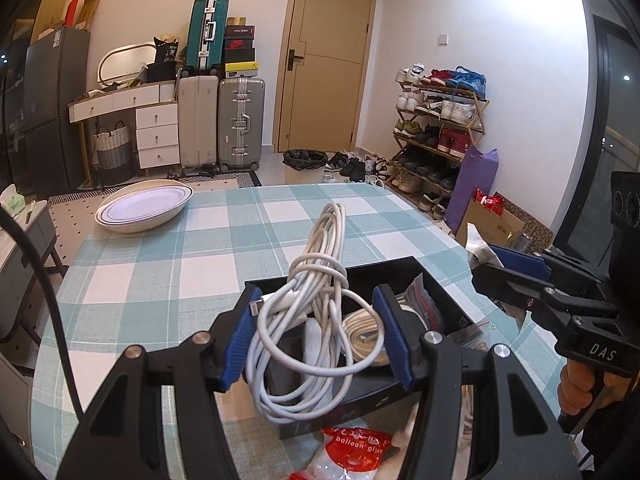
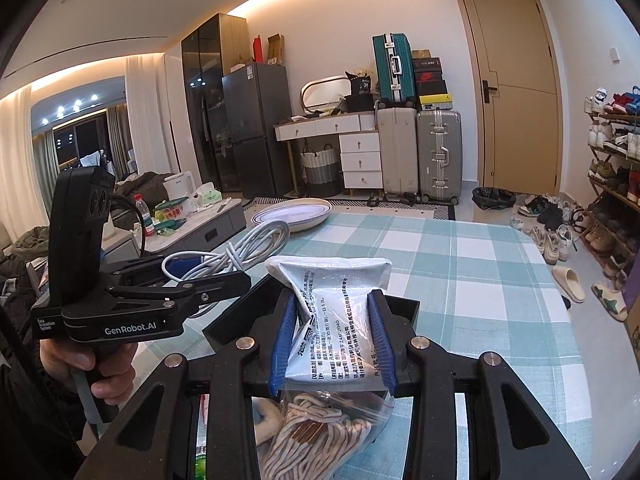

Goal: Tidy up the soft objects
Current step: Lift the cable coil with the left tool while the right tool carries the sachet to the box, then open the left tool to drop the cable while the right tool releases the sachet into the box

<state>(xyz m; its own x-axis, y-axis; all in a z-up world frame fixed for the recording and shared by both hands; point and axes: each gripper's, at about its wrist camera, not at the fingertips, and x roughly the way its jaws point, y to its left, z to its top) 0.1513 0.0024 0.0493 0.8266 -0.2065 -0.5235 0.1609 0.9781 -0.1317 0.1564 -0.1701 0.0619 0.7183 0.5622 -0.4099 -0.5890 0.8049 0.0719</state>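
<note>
Left tongs (image 1: 316, 332) stand parted around a white cable bundle (image 1: 308, 320) hanging over the black box (image 1: 436, 276); whether they pinch it cannot be told. Right tongs (image 2: 334, 340) clench a white printed sachet (image 2: 340, 320) above the box's rim. Beyond, the checkered counter (image 2: 460, 280) lies open up to the oval dish (image 1: 144, 208) at its far edge.

Box (image 1: 436, 284) on table (image 1: 168, 264), plate (image 1: 144, 208) at far left corner.

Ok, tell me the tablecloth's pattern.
Teal and white checks on the tablecloth, clearest in the left wrist view.
</note>
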